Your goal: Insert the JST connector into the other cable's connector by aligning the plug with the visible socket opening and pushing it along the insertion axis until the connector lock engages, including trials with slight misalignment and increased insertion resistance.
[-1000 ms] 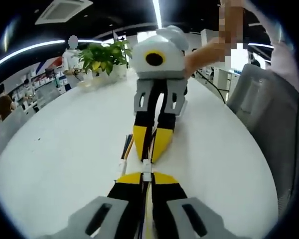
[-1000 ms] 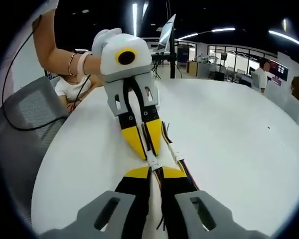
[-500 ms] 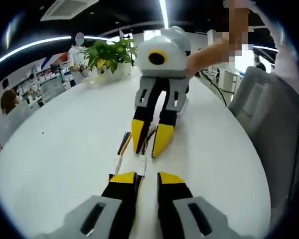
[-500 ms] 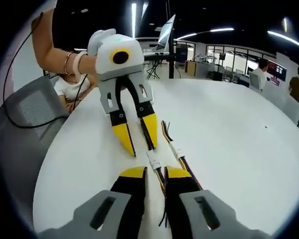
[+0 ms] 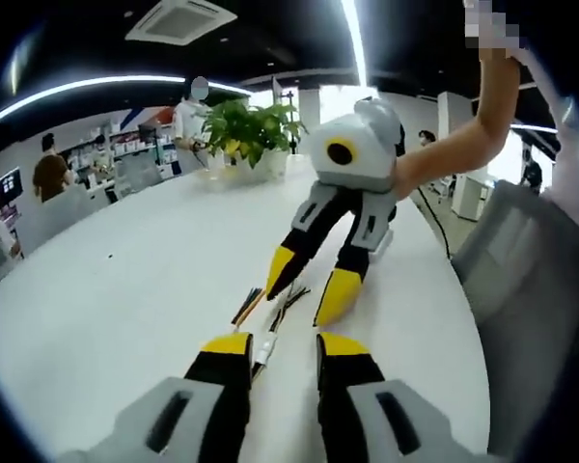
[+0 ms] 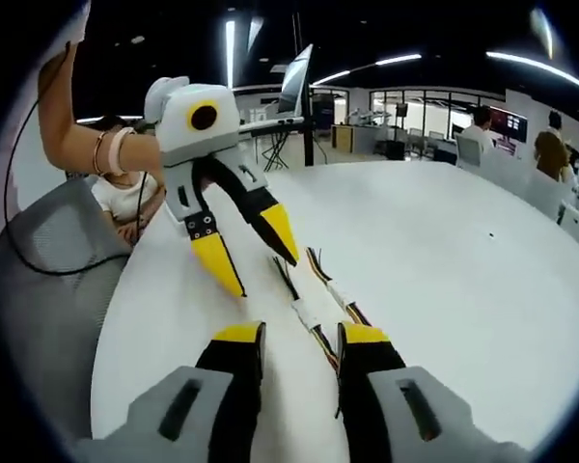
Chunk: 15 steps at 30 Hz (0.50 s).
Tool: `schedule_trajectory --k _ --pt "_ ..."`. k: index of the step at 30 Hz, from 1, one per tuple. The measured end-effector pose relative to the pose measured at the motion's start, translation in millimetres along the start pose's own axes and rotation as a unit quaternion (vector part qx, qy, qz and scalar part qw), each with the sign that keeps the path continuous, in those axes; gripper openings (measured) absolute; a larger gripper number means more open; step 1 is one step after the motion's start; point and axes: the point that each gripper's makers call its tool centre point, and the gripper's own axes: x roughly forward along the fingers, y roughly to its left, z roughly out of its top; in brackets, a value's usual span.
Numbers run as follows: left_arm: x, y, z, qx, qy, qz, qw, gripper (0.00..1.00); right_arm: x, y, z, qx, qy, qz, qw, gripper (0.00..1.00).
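I see both hand-held grippers with jaws spread and holding nothing, lifted off the white desk (image 5: 106, 289). In the left gripper view, my left hand-held gripper (image 5: 274, 349) frames the white joined connector (image 5: 263, 349) lying on the desk, and the right hand-held gripper (image 5: 307, 293) hangs beyond it. In the right gripper view, the right hand-held gripper (image 6: 294, 338) flanks the cables (image 6: 320, 289), which rest flat side by side.
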Motion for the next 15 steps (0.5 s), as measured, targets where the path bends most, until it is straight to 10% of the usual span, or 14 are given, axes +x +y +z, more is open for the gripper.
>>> schedule_trajectory --k 15 --pt "-30 -2.2 29.0 -0.078 -0.051 0.077 0.9927 0.46 -40 20 31.9 0.113 -0.052 -0.076 0.9893 0.53"
